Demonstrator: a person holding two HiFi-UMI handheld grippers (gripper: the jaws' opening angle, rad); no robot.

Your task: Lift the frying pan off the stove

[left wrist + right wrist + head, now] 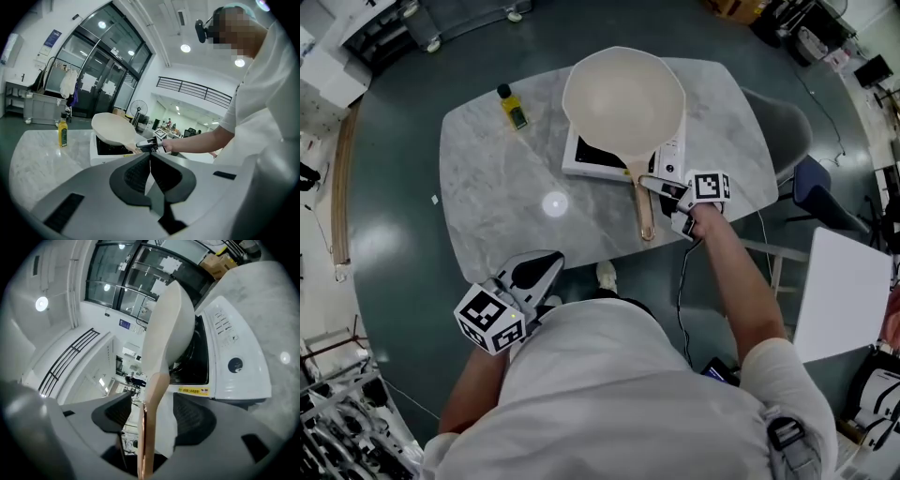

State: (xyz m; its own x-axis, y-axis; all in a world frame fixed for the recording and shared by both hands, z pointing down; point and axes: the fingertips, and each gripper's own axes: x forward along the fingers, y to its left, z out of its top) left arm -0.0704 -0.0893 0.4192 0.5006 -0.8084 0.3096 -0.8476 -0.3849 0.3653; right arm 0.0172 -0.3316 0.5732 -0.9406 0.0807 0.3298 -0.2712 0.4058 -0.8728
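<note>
A pale marble table (487, 187) stands on a dark green floor, in a bright hall with glazed doors behind. On the table, toward 12 o'clock from the person, the white stove (581, 159) carries the cream frying pan (623, 98). The pan's bowl overhangs the stove's far edge, and its wooden handle (644, 202) points back toward 6 o'clock.

The right gripper (667, 202) comes in from 3 o'clock of that handle. In the right gripper view its jaws stand well apart with the handle (150, 427) running between them. A gap shows on both sides, so the pads are released and do not clamp it. The left gripper (546, 265) hangs at the table's near edge, at about 7 o'clock from the stove. Its jaws are clenched together on nothing.

The step in hand looks like the grasp before the lift, since the pan still sits on the stove. The next move would call for closing the right jaws squarely on the handle. After that comes a straight rise, with the wrist held firm against the bowl's weight, which lies far from the grip.

Counted, there is one frying pan, one stove, two grippers and one table. There is also one small yellow bottle (513, 106) with a dark cap, at about 10 o'clock from the stove and well apart from it.
</note>
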